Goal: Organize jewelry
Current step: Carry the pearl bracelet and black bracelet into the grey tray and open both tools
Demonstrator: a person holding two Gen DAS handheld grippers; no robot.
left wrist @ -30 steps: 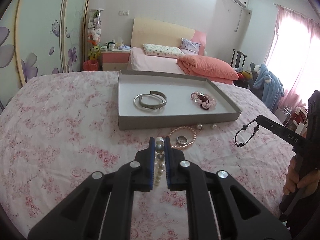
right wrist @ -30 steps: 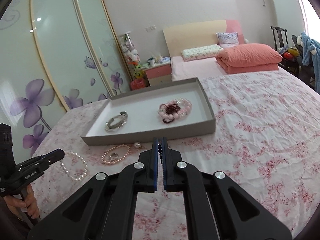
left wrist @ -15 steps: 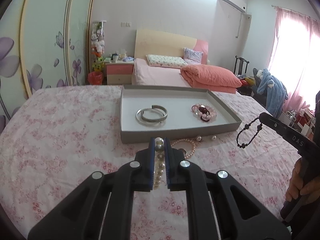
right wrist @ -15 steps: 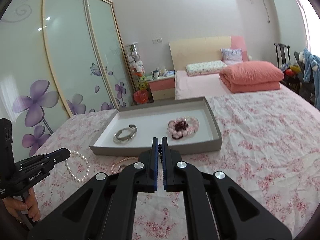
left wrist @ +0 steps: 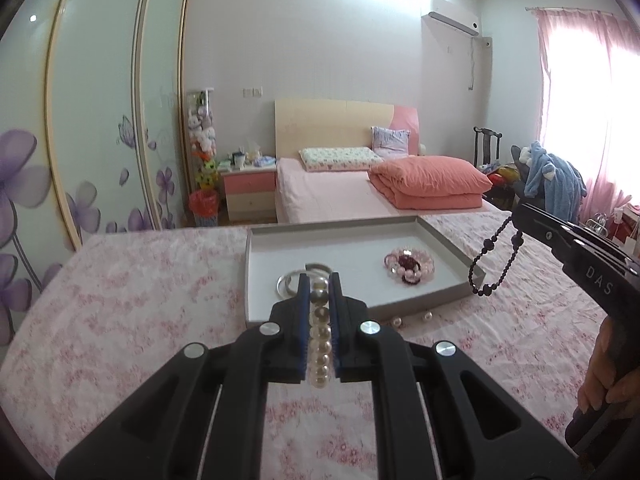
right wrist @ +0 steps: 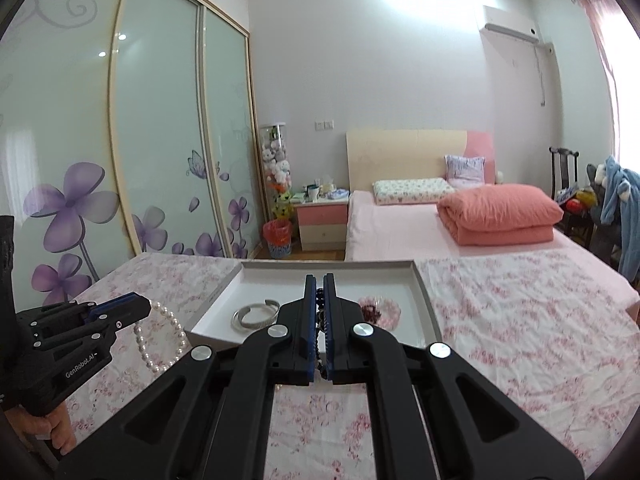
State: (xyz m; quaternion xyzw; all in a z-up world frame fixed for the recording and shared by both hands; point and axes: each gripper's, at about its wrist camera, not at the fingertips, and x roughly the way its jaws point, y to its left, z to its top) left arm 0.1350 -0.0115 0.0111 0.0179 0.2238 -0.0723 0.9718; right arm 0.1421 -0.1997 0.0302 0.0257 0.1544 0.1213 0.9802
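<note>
Left gripper (left wrist: 319,280) jaws clamp round, glossy pearls (left wrist: 320,344); right gripper (right wrist: 319,280) jaws clamp dark beads (left wrist: 494,258) above the shallow grey tray (left wrist: 452,254).

Bright window (left wrist: 592,92) glare, fisheye-warped edges

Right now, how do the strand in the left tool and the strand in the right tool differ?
The pearl bracelet in the left tool has large, pale, glossy beads; the dark bead bracelet in the right tool has much smaller, near-black beads. The pearl bracelet hangs as a round loop, the dark one as a longer, narrower loop. Both dangle clear of the bedspread, outside the tray.
</note>
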